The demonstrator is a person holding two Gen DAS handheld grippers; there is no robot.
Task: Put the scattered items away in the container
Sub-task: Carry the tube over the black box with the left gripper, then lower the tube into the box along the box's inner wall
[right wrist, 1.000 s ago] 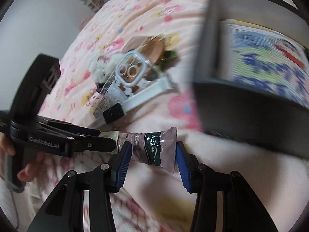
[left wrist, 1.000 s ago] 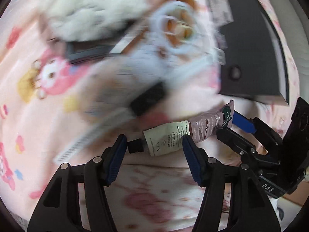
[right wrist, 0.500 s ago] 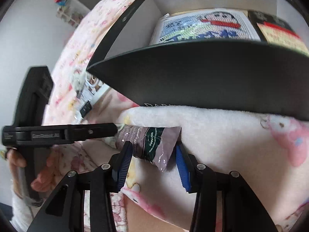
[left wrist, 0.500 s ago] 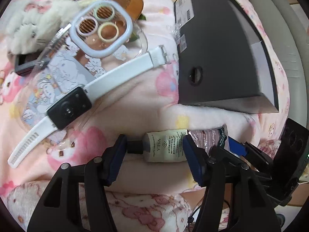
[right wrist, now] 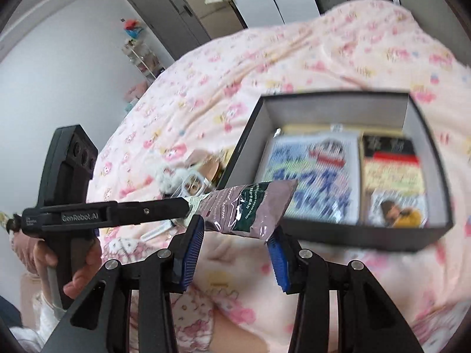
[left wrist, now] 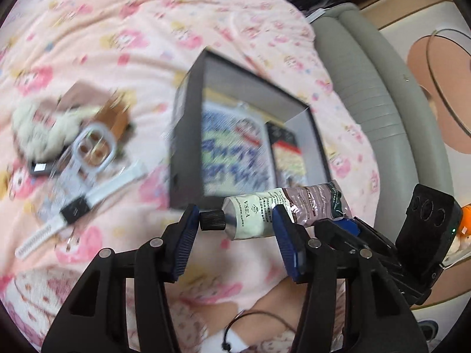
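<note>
While both hold the tube (left wrist: 282, 206) | left hand-held gripper (left wrist: 232, 229) closing on cap end | right hand-held gripper (right wrist: 235, 235) pinching crimp | watch (left wrist: 76, 209) left-view only

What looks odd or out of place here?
The hand cream tube is in the air, held from both ends: the right tongs grip its flat crimped end, while the left tongs are closing around its cap end. A white watch lies outside the black box.

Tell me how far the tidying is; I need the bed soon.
Done: two flat packets lie in the black box. In hand: both grippers carry the hand cream tube, the left gripper's jaws closing. Left: the white watch, fluffy toy and small pieces beside them.
</note>
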